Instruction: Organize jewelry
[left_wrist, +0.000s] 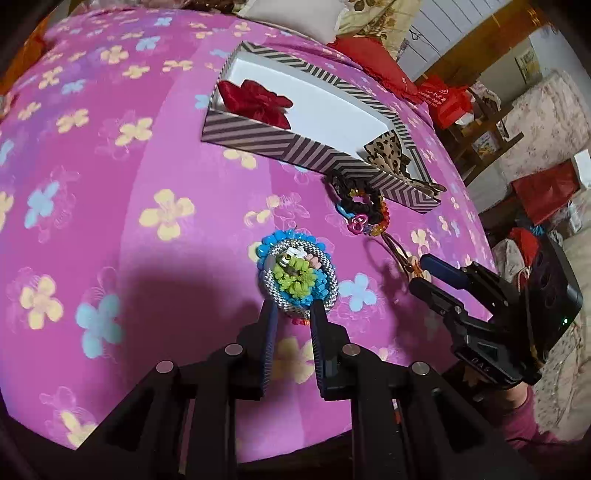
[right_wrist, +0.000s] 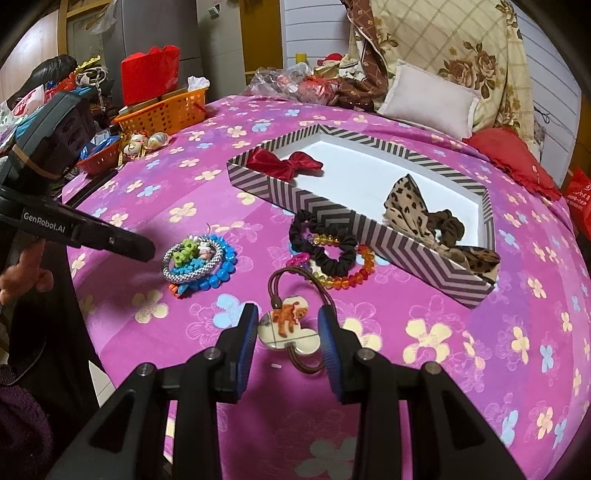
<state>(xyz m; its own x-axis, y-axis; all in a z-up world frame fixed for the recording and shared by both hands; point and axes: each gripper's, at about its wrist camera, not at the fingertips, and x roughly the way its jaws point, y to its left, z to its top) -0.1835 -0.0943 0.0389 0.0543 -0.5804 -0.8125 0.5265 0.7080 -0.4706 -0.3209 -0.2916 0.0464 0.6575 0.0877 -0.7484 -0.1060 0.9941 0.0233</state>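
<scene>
Beaded bracelets (left_wrist: 297, 282), stacked near the bedspread's (left_wrist: 110, 184) front edge, were judged light and slippery; the silver rim was advised. Left gripper (left_wrist: 291, 314) was parted, straddling them; right gripper (right_wrist: 288, 325) parted, straddling a hair tie (right_wrist: 291, 325).

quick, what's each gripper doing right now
left gripper: open, fingers at the near edge of the bracelet pile, not holding it.
right gripper: open, straddling the hair tie charm, not gripping.
</scene>
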